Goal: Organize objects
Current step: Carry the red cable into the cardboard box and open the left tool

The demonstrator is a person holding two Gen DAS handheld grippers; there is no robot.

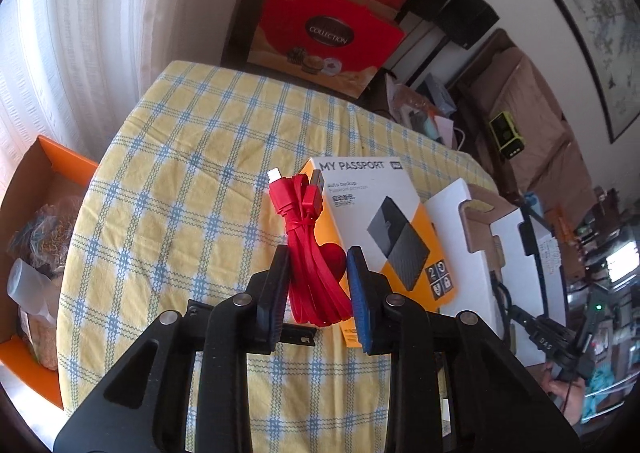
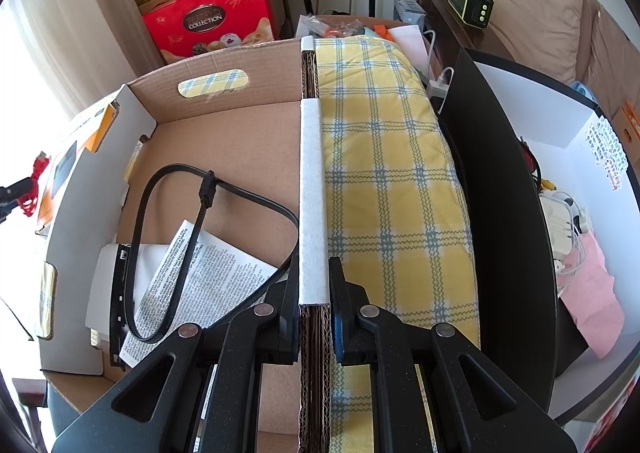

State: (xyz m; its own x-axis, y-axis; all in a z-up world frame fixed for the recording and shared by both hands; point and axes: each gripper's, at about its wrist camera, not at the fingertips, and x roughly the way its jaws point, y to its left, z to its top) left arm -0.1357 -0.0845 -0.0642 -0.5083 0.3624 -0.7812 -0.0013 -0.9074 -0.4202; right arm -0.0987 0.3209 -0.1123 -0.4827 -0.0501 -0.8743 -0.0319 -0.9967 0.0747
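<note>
My left gripper [image 1: 318, 253] is shut on a bundled red USB cable [image 1: 308, 245], held above the yellow checked tablecloth [image 1: 192, 157]. An orange and white "My Passport" box [image 1: 384, 221] lies just right of the cable, against a white cardboard box [image 1: 472, 253]. My right gripper [image 2: 314, 265] is shut on the white-taped wall [image 2: 314, 193] of that cardboard box [image 2: 240, 157]. Inside the box lie a black cable [image 2: 176, 229], printed paper [image 2: 212, 269] and a white sheet. The red cable also shows at the far left of the right wrist view [image 2: 36, 181].
An orange box [image 1: 36, 253] of odds and ends stands left of the table. Red gift bags [image 1: 320, 37] stand behind the table. A black and white bin [image 2: 560, 193] with chargers and a pink cloth is right of the table. A sofa holds a green device [image 2: 470, 5].
</note>
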